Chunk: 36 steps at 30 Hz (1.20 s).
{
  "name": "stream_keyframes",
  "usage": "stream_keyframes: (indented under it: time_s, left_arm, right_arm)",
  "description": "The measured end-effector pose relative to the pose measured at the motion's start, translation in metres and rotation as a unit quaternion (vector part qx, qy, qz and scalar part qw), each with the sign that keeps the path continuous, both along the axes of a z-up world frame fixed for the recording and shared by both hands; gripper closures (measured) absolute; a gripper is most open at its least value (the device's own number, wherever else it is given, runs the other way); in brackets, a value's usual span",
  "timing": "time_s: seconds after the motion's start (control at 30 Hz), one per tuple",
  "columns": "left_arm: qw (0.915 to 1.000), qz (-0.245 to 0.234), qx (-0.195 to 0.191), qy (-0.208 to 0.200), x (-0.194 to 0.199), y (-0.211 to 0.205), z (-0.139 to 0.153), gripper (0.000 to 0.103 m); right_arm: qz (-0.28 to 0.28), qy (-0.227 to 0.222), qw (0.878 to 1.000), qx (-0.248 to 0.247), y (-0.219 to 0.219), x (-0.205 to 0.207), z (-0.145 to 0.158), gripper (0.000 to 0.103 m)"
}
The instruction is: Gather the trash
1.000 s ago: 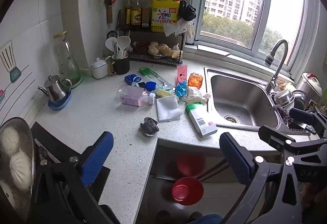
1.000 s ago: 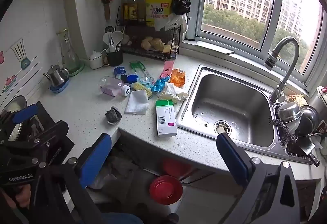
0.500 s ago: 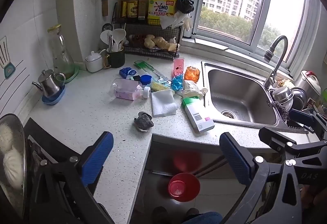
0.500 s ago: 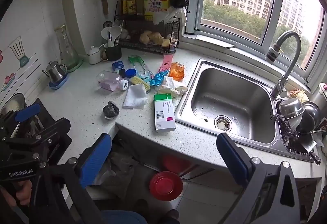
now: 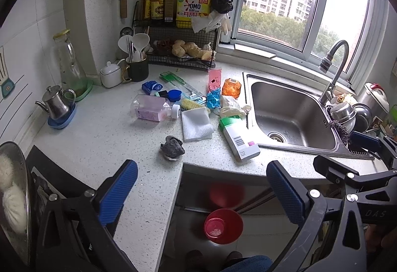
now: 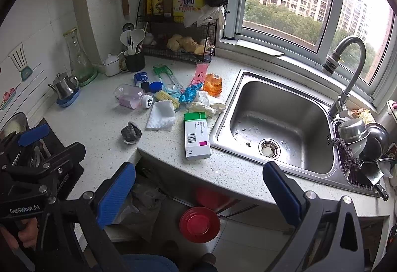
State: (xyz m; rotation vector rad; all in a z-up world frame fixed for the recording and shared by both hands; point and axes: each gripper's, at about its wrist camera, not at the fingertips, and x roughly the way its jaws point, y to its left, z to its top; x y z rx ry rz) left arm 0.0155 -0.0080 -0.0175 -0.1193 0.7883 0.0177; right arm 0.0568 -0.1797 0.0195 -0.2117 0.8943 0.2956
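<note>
speckled white surface runs from the stove corner to the steel sink. trash lies in a loose cluster between them: a dark crumpled wad near the front edge, a folded white napkin just behind it, a green-and-white carton beside the sink rim, and wrappers further back. i judge the wad light and soft; pinch it across its middle. the carton looks stiff and light; grip across its narrow sides. my left hand-held gripper and right hand-held gripper both hover off the front edge, above the floor, jaws spread wide, holding nothing, aimed level toward the cluster.
</note>
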Motion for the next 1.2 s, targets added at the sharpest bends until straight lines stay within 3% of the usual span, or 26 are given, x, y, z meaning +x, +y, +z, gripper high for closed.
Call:
stream_keyframes:
  time_s: [1.2]
  left_arm:
    - [0.9997, 0.001, -0.002, 0.023, 0.0071, 0.0048, -0.0075, 0.000]
  right_arm:
    - [0.007, 0.019, 1.000, -0.001, -0.0003, 0.0053, -0.0067, 0.000]
